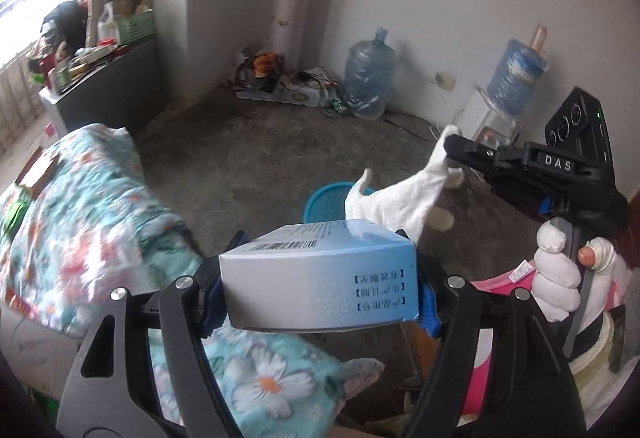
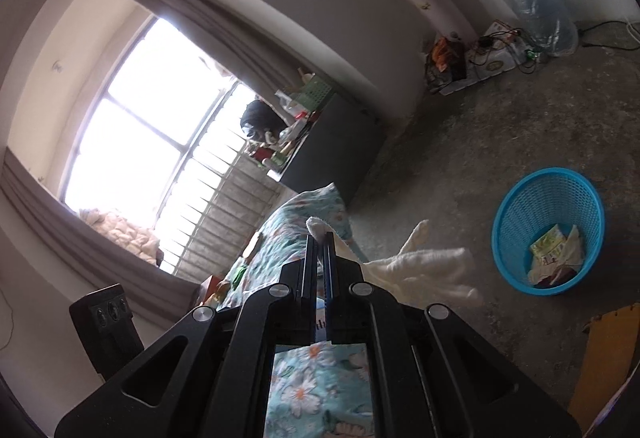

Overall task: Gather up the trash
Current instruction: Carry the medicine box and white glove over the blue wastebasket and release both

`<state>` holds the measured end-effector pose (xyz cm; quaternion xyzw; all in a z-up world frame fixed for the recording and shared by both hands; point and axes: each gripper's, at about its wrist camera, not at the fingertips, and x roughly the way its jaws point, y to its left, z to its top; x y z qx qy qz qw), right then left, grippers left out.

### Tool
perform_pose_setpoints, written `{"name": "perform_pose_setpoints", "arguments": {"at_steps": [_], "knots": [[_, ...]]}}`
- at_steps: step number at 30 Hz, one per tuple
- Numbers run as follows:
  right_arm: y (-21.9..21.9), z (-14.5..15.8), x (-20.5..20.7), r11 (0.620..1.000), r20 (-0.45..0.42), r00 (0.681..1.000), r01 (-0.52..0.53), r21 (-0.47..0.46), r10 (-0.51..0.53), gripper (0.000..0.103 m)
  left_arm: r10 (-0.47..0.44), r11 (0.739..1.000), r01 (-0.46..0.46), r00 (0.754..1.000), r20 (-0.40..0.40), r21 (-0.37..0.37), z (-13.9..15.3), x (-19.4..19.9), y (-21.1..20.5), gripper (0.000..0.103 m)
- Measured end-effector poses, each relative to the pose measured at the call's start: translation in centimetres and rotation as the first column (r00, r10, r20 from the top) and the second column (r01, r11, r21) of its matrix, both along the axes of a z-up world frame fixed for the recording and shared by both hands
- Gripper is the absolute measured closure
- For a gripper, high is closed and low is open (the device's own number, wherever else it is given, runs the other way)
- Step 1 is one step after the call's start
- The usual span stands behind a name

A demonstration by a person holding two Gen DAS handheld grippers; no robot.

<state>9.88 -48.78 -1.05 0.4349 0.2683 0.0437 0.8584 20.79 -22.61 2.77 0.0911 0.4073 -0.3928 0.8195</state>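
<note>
Box [image 1: 320, 278] was pale blue fading to white, with dark printed text and a barcode. Glove [image 1: 404, 198] held beside it was plain white. Basket [image 2: 548, 230] was bright blue mesh, with yellow-green and cream scraps inside. Quilt [image 1: 80, 218] was teal with white, orange-centred daisies and pink blooms. Left tool [image 1: 320, 286] was black with blue pads; right tool [image 2: 320, 258] was black too. Floor [image 2: 460, 142] was mottled grey. Water jug [image 1: 370, 74] was translucent blue. Curtains [image 2: 192, 6] were grey-beige.

Trash items: carton and cloth, both lifted.
Blue-white carton [image 1: 320, 274] level, printed end facing camera; white cloth [image 2: 424, 270] hanging limp near blue basket [image 2: 548, 194].
</note>
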Motion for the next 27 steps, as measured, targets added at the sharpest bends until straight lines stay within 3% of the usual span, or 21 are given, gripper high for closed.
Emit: {"name": "perform_pose_setpoints", "arguments": {"at_steps": [2, 7, 12, 13, 14, 15, 16, 20, 27], "knots": [[-1.8, -1.5, 0.8, 0.999, -0.043, 0.999, 0.032, -0.002, -0.032, 0.100, -0.074, 0.994, 0.073, 0.997, 0.008, 0.081, -1.8, 0.6, -4.4, 0.035], [-6.6, -6.1, 3.3, 0.992, -0.181, 0.976, 0.119, -0.031, -0.123, 0.100, -0.200, 0.963, 0.205, 0.979, -0.045, 0.177, -6.6, 2.5, -13.3, 0.034], [-10.6, -10.6, 6.6, 0.983, -0.313, 0.933, 0.157, -0.091, -0.178, 0.096, -0.174, 0.961, 0.197, 0.976, -0.131, 0.193, -11.9, 5.8, -19.9, 0.030], [-11.5, -11.7, 7.0, 0.978, -0.345, 0.916, 0.177, -0.106, -0.203, 0.087, -0.156, 0.964, 0.185, 0.975, -0.156, 0.193, -12.8, 6.4, -21.0, 0.021], [-12.2, -12.6, 7.2, 0.974, -0.369, 0.902, 0.195, -0.112, -0.223, 0.081, -0.133, 0.969, 0.166, 0.975, -0.180, 0.183, -13.8, 7.1, -21.6, 0.020], [-12.9, -13.7, 7.0, 0.969, -0.389, 0.888, 0.220, -0.112, -0.246, 0.070, -0.112, 0.973, 0.147, 0.974, -0.196, 0.176, -14.5, 7.6, -22.0, 0.020], [-13.3, -14.5, 6.7, 0.964, -0.404, 0.875, 0.247, -0.102, -0.267, 0.068, -0.092, 0.977, 0.130, 0.973, -0.212, 0.172, -15.0, 8.0, -22.4, 0.020], [-13.5, -15.9, 5.3, 0.956, -0.390, 0.875, 0.290, -0.047, -0.285, 0.068, -0.047, 0.987, 0.084, 0.966, -0.254, 0.135, -15.3, 8.6, -22.2, 0.019], [-9.9, -14.9, 4.6, 0.962, -0.372, 0.888, 0.239, -0.130, -0.271, 0.068, -0.047, 0.997, 0.060, 0.977, -0.210, 0.055, -12.4, 8.3, -18.5, 0.019]]}}
